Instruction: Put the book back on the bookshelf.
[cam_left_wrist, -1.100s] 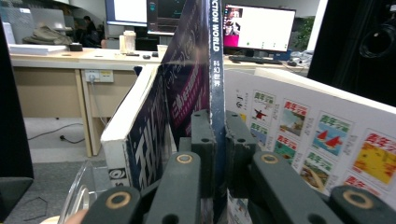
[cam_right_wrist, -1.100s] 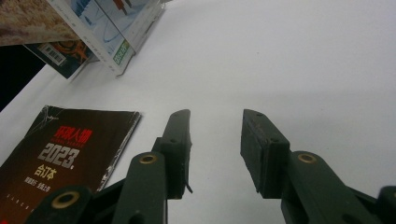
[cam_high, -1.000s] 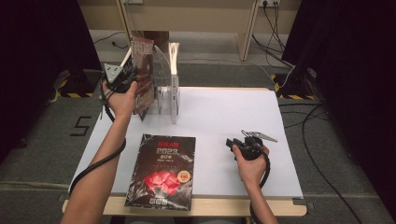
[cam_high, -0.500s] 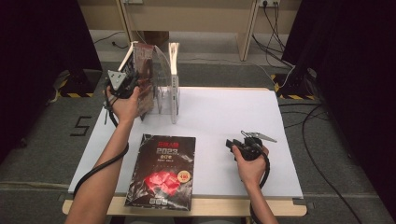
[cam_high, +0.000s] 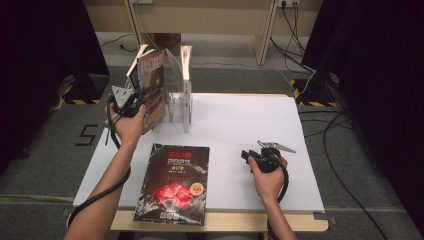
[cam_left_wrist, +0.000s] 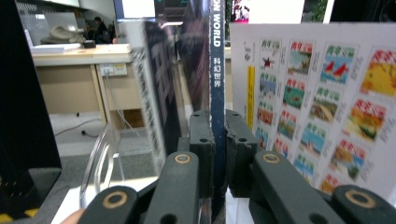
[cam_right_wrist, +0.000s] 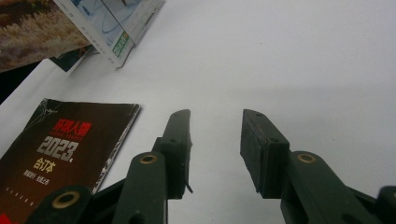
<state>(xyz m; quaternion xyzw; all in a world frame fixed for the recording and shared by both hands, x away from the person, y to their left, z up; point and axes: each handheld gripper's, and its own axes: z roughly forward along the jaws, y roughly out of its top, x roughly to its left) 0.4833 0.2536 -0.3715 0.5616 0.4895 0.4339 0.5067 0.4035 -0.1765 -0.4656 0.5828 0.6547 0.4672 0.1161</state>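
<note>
A white-topped table (cam_high: 250, 130) stood on grey carpet (cam_high: 60, 155). Beyond it ran a light wooden bench (cam_high: 210, 20), with cables (cam_high: 295, 30) trailing beneath. Black curtains (cam_high: 45, 45) hung at both sides; yellow-black hazard tape (cam_high: 82, 101) marked the floor.

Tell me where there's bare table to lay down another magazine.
The widest bare patch of the white table lies between the clear rack and the right tool, running to the right edge. The left side is crowded: the left tool holds a magazine at the rack, and the black magazine lies at the front.
</note>
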